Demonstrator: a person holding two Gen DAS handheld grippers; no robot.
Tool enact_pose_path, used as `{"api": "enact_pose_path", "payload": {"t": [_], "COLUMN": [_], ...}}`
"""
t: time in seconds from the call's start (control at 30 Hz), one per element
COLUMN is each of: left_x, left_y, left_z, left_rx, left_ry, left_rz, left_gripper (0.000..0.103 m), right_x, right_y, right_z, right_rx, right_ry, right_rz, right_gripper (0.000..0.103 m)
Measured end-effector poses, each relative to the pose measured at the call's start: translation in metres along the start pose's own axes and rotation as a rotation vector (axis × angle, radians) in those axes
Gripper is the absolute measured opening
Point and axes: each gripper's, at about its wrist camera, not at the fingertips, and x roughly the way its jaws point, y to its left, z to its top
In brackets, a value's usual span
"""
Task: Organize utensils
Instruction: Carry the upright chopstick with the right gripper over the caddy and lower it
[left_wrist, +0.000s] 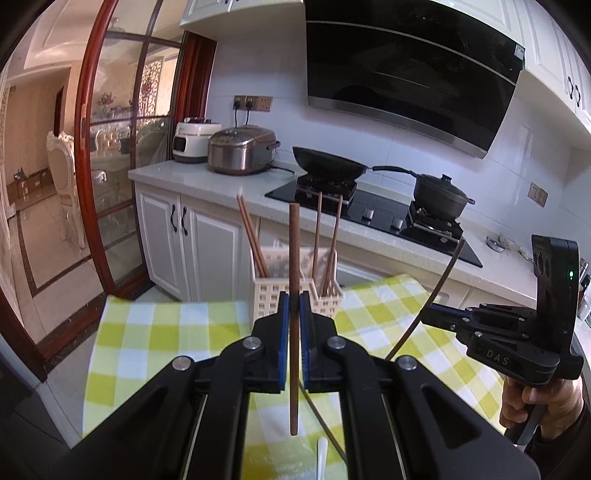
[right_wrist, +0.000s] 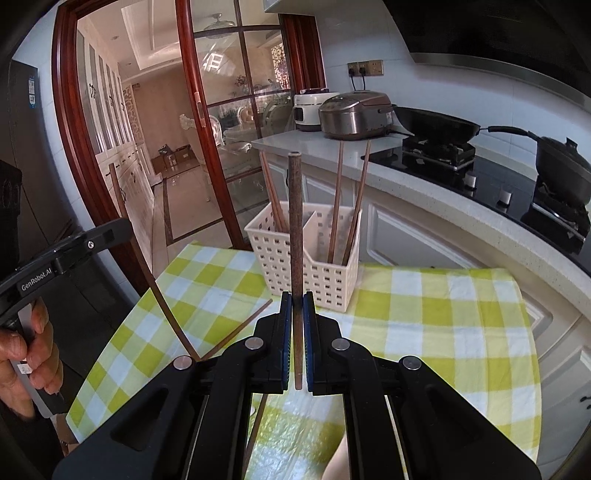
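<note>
Left gripper (left_wrist: 294, 299): seen from its own wrist camera, jaws closed on a brown chopstick (left_wrist: 294, 314) held upright between the blue pads (left_wrist: 283, 314).
Left gripper, side view (right_wrist: 110, 232): enters from the left edge of the right wrist view, raised above the table.
Left hand (right_wrist: 26, 354): fingers wrapped around the handle.
Right gripper (right_wrist: 297, 302): jaws closed on a second chopstick (right_wrist: 295, 236), upright between its blue pads (right_wrist: 286, 332).
Right gripper, side view (left_wrist: 424, 312): at the right of the left wrist view, fingers pointing left.
Right hand (left_wrist: 543, 406): clasps the handle from below.
</note>
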Motion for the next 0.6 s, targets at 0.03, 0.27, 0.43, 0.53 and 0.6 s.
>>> {"api": "enact_pose_path", "payload": {"t": [0.03,0.27,0.43,0.53,0.6], "left_x": [0.002,0.013,0.026,0.036,0.045], "left_y": [0.000,-0.004,-0.009,-0.011,-0.012], "left_z": [0.007,0.061,0.100,0.117,0.127], "left_rx": [0.004,0.028,0.055,0.064,0.071], "left_ry": [-0.006,-0.053,-0.080,-0.089,-0.093], "left_rz": [0.000,0.007,0.020,0.028,0.033], "left_gripper": [0.006,0.006,0.006,0.006,0.006], "right_x": [0.001,-0.001,0.000,0.006,0.013], "right_y": [-0.002,-0.011,-0.013,-0.013,-0.014], "right_z": [0.006,0.053,0.089,0.105,0.112], "right_rx": [-0.001,-0.014,-0.034,-0.041,-0.043], "right_ry": [-0.003,-0.043,-0.073,-0.082,-0.082], "right_rz": [-0.002,-0.025,-0.046,-0.052,-0.057], "right_gripper": [0.006,0.006,0.006,0.006,0.006]}}
